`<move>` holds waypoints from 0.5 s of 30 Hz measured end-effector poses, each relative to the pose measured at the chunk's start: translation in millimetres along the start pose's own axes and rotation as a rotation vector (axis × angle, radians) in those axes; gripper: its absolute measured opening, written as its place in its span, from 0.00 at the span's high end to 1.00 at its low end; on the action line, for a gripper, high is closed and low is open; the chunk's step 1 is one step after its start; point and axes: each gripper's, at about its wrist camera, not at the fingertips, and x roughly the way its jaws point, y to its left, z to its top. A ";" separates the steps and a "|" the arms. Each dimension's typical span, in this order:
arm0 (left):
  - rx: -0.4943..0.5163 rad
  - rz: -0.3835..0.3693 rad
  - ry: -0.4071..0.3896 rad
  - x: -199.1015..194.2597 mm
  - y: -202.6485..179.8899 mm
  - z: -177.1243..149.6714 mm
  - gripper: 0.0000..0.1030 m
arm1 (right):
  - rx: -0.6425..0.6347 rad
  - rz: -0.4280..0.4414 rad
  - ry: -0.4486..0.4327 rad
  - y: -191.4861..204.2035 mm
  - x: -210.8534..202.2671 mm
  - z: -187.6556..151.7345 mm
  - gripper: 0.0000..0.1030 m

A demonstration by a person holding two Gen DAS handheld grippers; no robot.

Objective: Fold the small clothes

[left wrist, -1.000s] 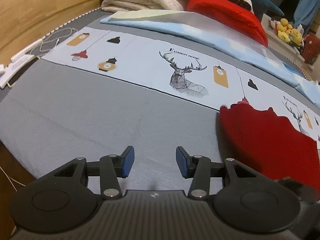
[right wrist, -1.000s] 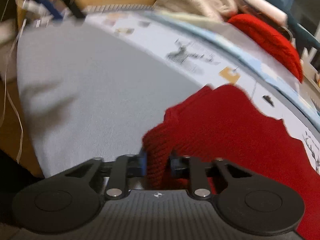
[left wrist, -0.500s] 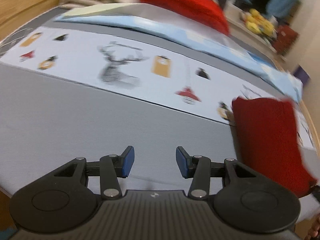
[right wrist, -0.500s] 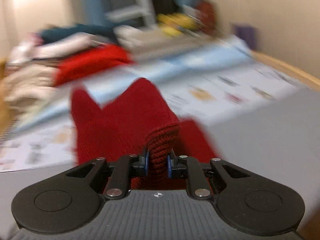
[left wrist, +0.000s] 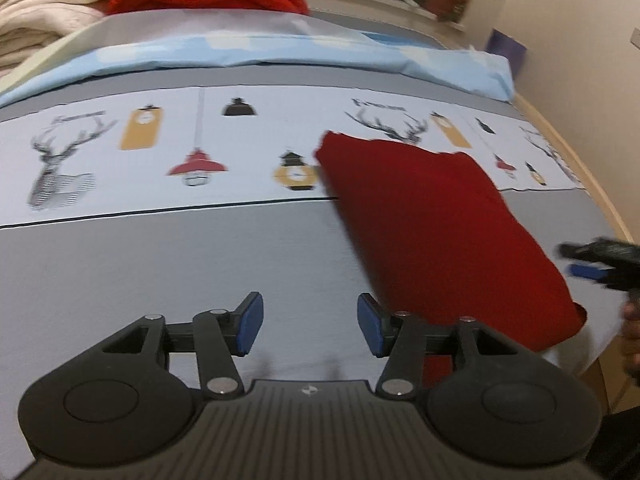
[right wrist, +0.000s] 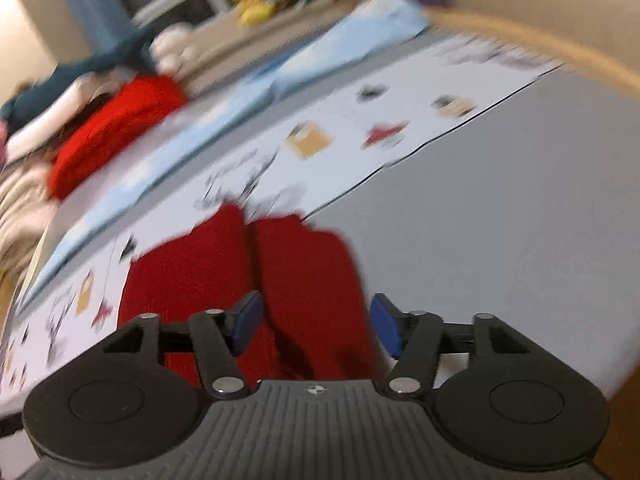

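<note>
Red knit garment (left wrist: 432, 232) lies folded on the grey bedsheet (left wrist: 160, 264), its long axis running from the near edge up onto the printed strip (left wrist: 160, 152). Left gripper (left wrist: 310, 322) hovers beside it, jaws opening on nothing. Right gripper (right wrist: 316, 326) is also opening, pads clear of the cloth lying between them.
</note>
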 end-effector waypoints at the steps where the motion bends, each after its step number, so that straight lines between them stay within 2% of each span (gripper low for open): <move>1: -0.004 -0.020 0.006 5.1 -4.3 0.7 0.38 | -0.002 -0.012 0.038 -3.5 16.2 1.0 0.35; 3: -0.020 -0.072 0.022 13.9 -10.3 3.6 0.32 | 0.051 -0.057 0.117 -14.6 42.1 2.0 0.35; 5: -0.050 -0.137 0.031 23.8 -15.0 9.5 0.25 | 0.129 -0.043 0.174 -25.6 60.9 1.5 0.35; 8: -0.140 -0.235 0.043 44.4 -19.3 19.0 0.22 | 0.168 -0.050 0.202 -34.5 70.8 -5.9 0.26; 9: -0.175 -0.263 0.056 53.4 -19.9 21.5 0.20 | 0.170 -0.040 0.204 -32.8 69.8 -6.4 0.27; 11: -0.241 -0.315 0.086 76.0 -22.0 26.4 0.19 | 0.165 -0.022 0.206 -32.9 70.6 -6.5 0.28; 14: -0.336 -0.367 0.152 120.2 -23.6 28.8 0.19 | 0.169 0.034 0.213 -37.4 68.0 -12.0 0.38; 15: -0.376 -0.393 0.166 131.4 -21.3 28.1 0.13 | 0.167 0.035 0.211 -38.3 67.1 -12.0 0.38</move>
